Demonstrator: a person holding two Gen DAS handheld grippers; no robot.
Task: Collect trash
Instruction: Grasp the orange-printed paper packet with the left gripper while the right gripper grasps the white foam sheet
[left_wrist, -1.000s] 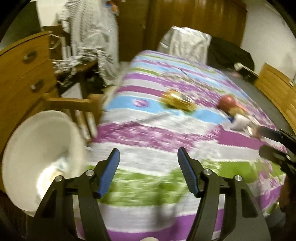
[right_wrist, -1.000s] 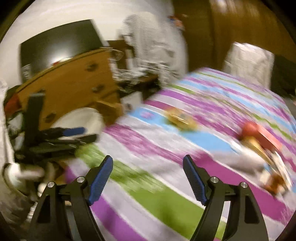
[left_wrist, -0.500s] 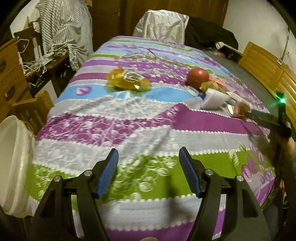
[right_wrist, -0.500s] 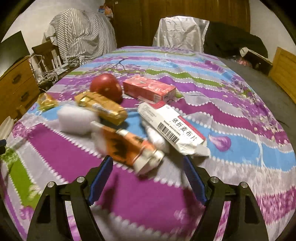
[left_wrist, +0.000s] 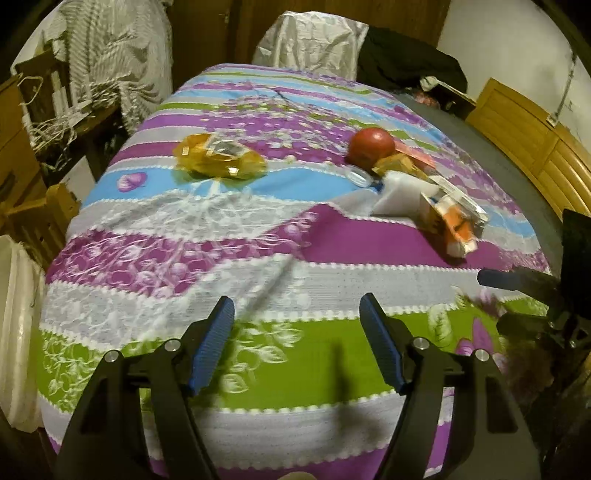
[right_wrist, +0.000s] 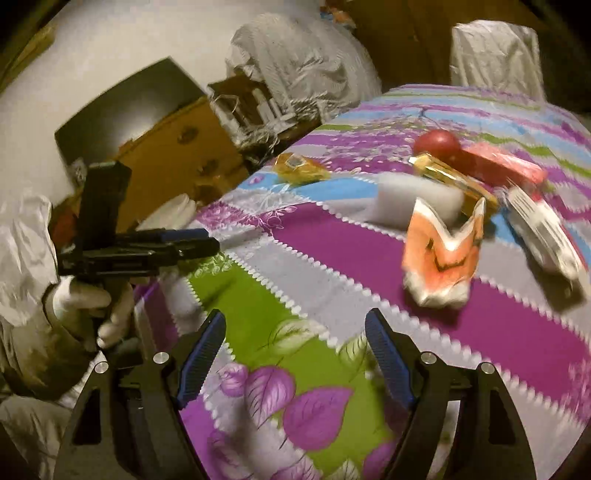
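Left wrist view is showing the left hand-held gripper (left_wrist: 297, 341) hovering over the green stripe at the near end of the bed (left_wrist: 258, 236), its blue-padded jaws spread with nothing but bedspread between them; they have just been opening wider. Using the red apple (left_wrist: 371, 147) as the landmark, the trash is lying around it: a crumpled yellow wrapper (left_wrist: 218, 157) is sitting well to its left on its own, while a gold packet (left_wrist: 397, 164), a white foam block (left_wrist: 397, 194) and a torn orange carton (left_wrist: 452, 225) are crowding just on its near right side. A red box behind the apple is mostly being hidden by it here. A white bin (left_wrist: 18, 332) is being cut off by the left edge, well nearer than the apple. At the right edge, the other tool is showing only as a dark blurred shape.

Right wrist view is showing the right hand-held gripper (right_wrist: 295, 354) with jaws spread and empty, pointing toward the orange carton (right_wrist: 441, 254), which is lying nearer than the apple (right_wrist: 437, 144). The red box (right_wrist: 504, 168) is lying just right of the apple, and a white printed box (right_wrist: 541, 229) beyond the carton is smeared by blur, its print unreadable. A gloved hand (right_wrist: 86, 306) is gripping the left tool at the far left.
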